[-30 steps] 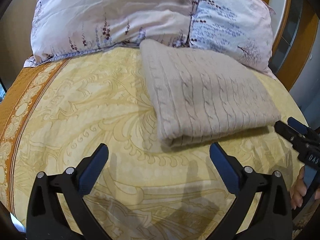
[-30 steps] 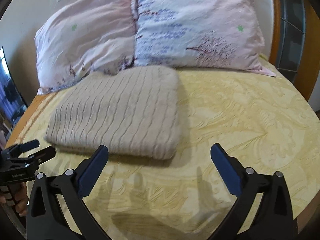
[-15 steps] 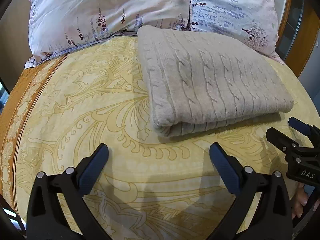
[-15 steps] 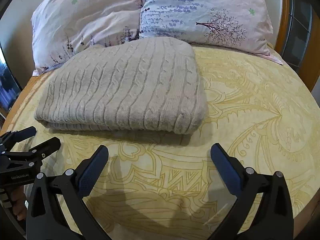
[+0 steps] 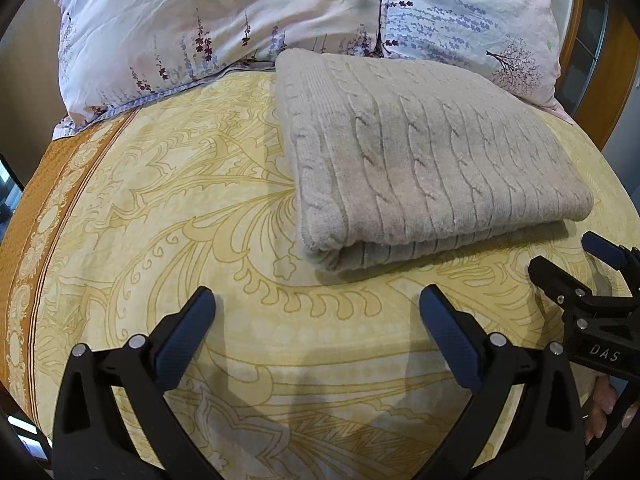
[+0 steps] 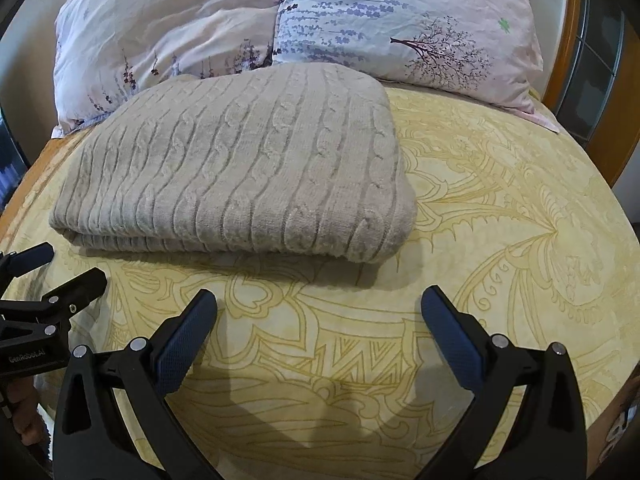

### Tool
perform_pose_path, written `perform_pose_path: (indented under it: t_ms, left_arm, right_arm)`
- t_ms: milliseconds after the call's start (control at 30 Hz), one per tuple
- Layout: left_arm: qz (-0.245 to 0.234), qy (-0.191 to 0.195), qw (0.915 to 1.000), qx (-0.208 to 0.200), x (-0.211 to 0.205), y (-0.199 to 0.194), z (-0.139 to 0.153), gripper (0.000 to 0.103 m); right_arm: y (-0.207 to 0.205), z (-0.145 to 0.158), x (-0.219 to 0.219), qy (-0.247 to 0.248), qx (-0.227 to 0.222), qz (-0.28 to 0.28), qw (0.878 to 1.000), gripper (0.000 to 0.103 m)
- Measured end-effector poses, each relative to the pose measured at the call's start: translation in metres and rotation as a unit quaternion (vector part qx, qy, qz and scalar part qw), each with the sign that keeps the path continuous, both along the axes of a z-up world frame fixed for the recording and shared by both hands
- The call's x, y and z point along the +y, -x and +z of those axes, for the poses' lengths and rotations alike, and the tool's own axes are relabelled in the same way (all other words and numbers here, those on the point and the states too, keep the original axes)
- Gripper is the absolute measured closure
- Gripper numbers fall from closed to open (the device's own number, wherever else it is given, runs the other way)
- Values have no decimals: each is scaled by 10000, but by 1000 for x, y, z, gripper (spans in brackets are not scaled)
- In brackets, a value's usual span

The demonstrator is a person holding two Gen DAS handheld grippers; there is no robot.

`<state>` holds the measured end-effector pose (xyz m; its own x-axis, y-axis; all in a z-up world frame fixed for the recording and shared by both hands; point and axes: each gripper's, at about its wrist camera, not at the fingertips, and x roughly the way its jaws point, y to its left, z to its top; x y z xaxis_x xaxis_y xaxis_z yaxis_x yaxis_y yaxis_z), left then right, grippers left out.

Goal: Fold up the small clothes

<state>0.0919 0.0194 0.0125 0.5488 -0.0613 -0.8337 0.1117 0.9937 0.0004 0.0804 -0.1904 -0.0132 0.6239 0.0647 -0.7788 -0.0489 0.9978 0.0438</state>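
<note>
Sweater (image 5: 420, 168), beige cable-knit, folded into a thick rectangle, lies on the bed (image 5: 160, 208) toward the head edge, its far end touching two floral pillows (image 5: 224, 20). Yellow patterned bedspread, orange border along the left edge. Left gripper (image 5: 316, 308) hovers over the cover just before the sweater's near fold, jaws wide apart, holding nothing. Right gripper (image 6: 318, 308) likewise: jaws spread wide, empty, near the sweater's near right corner.

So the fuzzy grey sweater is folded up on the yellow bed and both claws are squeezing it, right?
Not quite. The grey sweater is folded on the yellow bed, but neither claw is squeezing it. The left claw and right claw are open, short of it, as both wrist views show.
</note>
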Motion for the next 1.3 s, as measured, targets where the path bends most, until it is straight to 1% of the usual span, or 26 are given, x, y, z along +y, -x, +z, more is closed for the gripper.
perform_pose_path:
  t_ms: [200,1300]
  left_arm:
    - [2,4,10000,-81,0,2,0,2]
    - [33,-14,10000,13,0,-2,-1,2]
  right_arm:
    - [2,-1,1,5,-52,-46,10000,1]
    - [2,-1,1,8,-60,-60,10000,1]
